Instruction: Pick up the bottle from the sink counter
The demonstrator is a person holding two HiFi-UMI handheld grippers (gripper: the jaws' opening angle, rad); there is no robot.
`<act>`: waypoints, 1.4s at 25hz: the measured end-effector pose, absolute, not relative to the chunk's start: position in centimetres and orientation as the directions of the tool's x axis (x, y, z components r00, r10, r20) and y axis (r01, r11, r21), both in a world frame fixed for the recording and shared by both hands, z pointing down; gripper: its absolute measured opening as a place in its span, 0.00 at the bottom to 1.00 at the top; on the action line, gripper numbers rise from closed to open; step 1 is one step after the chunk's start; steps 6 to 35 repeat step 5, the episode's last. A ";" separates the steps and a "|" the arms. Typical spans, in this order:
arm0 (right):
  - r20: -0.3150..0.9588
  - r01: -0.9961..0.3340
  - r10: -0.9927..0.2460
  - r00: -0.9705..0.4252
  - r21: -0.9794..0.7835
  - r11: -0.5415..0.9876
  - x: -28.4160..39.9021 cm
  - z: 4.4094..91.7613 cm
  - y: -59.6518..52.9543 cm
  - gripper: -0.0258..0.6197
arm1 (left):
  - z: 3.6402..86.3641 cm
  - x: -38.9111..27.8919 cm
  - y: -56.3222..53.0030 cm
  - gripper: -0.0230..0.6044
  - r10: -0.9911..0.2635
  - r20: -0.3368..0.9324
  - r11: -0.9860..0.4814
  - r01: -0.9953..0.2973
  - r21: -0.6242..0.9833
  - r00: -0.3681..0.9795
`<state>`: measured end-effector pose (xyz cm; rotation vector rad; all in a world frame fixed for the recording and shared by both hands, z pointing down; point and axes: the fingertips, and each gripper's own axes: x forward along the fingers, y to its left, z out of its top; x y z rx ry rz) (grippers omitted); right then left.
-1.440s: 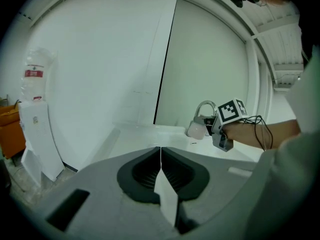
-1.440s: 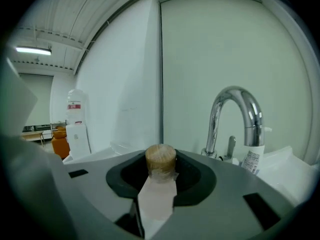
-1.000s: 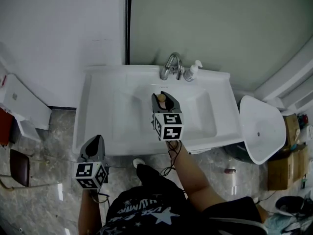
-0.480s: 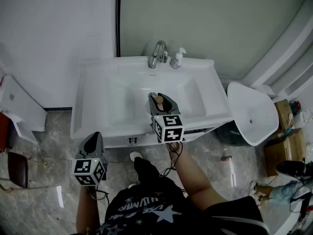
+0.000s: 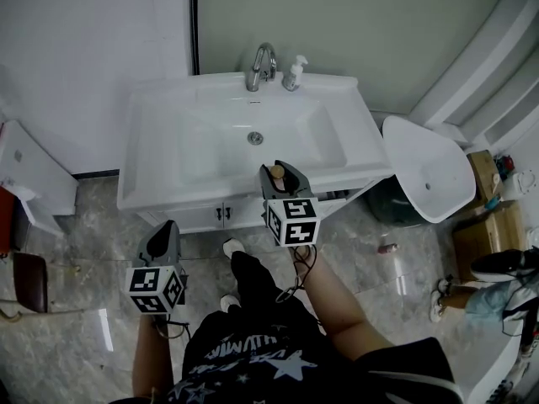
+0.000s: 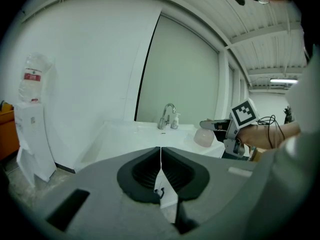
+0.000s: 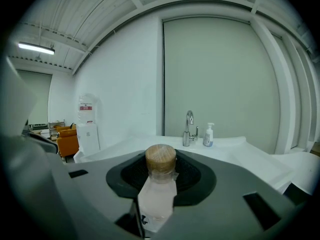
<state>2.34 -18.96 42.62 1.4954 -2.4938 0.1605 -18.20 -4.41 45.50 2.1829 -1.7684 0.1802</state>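
The bottle [image 7: 159, 194], its long axis lying along the jaws with the wooden cap toward their tips, is gripped in the right claw [image 5: 284, 173], clear of the white sink table [image 5: 139, 171] just ahead, while the left claw [image 5: 163, 236], shut and empty, is seen lower and leftward

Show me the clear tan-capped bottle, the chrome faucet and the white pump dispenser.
clear tan-capped bottle [image 7: 158, 191]: right gripper view, upper body.
chrome faucet [image 7: 188, 131]: right gripper view, upright stem.
white pump dispenser [image 7: 208, 137]: right gripper view, body.
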 end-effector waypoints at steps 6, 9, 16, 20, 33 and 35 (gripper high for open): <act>0.262 -0.885 -0.856 -0.446 0.017 0.466 3.8 43.3 -16.6 0.24 | 46.0 -17.1 -3.0 0.07 -0.924 0.299 -0.195 -0.966 0.171 0.239; 0.262 -0.885 -0.856 -0.446 0.017 0.466 3.8 43.3 -16.6 0.24 | 46.0 -17.1 -3.0 0.07 -0.924 0.299 -0.195 -0.966 0.171 0.239; 0.262 -0.885 -0.856 -0.446 0.017 0.466 3.8 43.3 -16.6 0.24 | 46.0 -17.1 -3.0 0.07 -0.924 0.299 -0.195 -0.966 0.171 0.239; 0.262 -0.885 -0.856 -0.446 0.017 0.466 3.8 43.3 -16.6 0.24 | 46.0 -17.1 -3.0 0.07 -0.924 0.299 -0.195 -0.966 0.171 0.239; 0.262 -0.885 -0.856 -0.446 0.017 0.466 3.8 43.3 -16.6 0.24 | 46.0 -17.1 -3.0 0.07 -0.924 0.299 -0.195 -0.966 0.171 0.239; 0.262 -0.885 -0.856 -0.446 0.017 0.466 3.8 43.3 -16.6 0.24 | 46.0 -17.1 -3.0 0.07 -0.924 0.299 -0.195 -0.966 0.171 0.239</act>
